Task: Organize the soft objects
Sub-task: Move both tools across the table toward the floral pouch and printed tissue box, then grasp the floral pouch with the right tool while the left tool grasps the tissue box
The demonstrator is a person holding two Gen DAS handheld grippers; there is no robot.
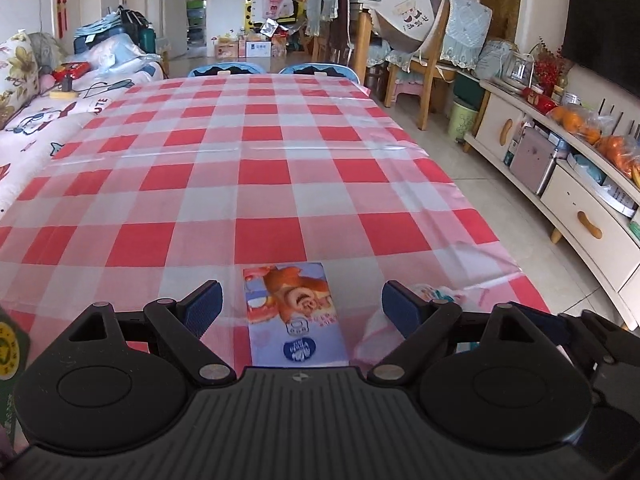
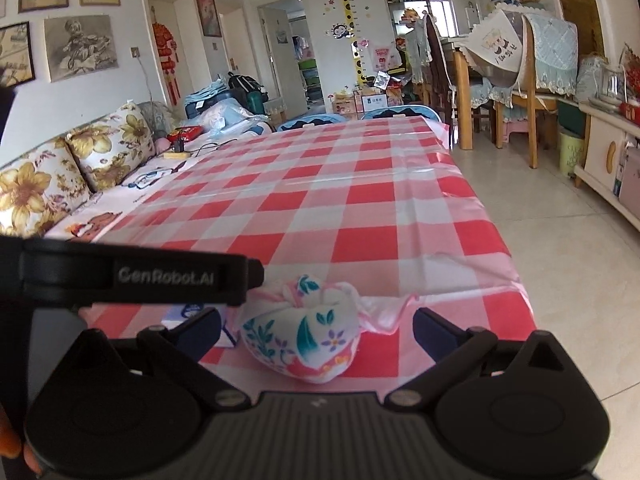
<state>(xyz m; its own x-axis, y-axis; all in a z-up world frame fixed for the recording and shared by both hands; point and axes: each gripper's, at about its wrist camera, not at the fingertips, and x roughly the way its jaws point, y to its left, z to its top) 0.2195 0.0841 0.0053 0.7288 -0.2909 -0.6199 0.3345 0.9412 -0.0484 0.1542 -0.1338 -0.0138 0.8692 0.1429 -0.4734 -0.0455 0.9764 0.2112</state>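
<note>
Two grippers, both spread wide and holding nothing. Your left gripper (image 1: 301, 307) straddles a flat tissue pack (image 1: 294, 314) printed with a cartoon bear, lying on the checked tablecloth (image 1: 260, 152) near the table's front edge. Your right gripper (image 2: 318, 330) frames a knotted floral cloth bundle (image 2: 301, 334), which sits between its fingers without touching either pad.

Risks, as judged from this position: the pack lies flat and thin, so your closing fingers may skate over it or pinch the slick plastic cloth and drag it. The bundle is rounded and soft; a grip on its loose pink tails rather than its body could let it sag or slip. Both items lie near the table's edge, and your two grippers work close together, so a collision is possible.

Legible writing: "GenRobot.AI" on the left gripper's side, seen from the right wrist. The pack's blue logo is upside down and unreadable.
</note>
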